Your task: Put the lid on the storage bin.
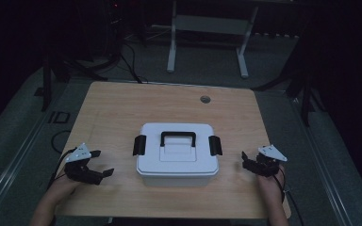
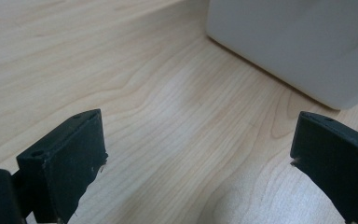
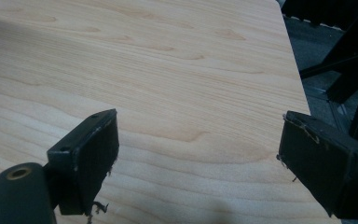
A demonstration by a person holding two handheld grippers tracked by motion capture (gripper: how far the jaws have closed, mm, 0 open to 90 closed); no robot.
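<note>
Sitting mid-table (image 1: 122, 103), the white storage box (image 1: 176, 160) with its black handle (image 1: 178, 137) and side latches carries no readable label or writing. Flanking it, the left gripper (image 1: 101, 164) and right gripper (image 1: 246, 161) both gape wide, holding nothing, apart from the box.

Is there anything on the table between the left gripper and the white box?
Nothing visible is in the way. Only bare wooden table lies between the open left gripper and the white box. The left gripper view shows the same plain wood up to the box's corner.
</note>
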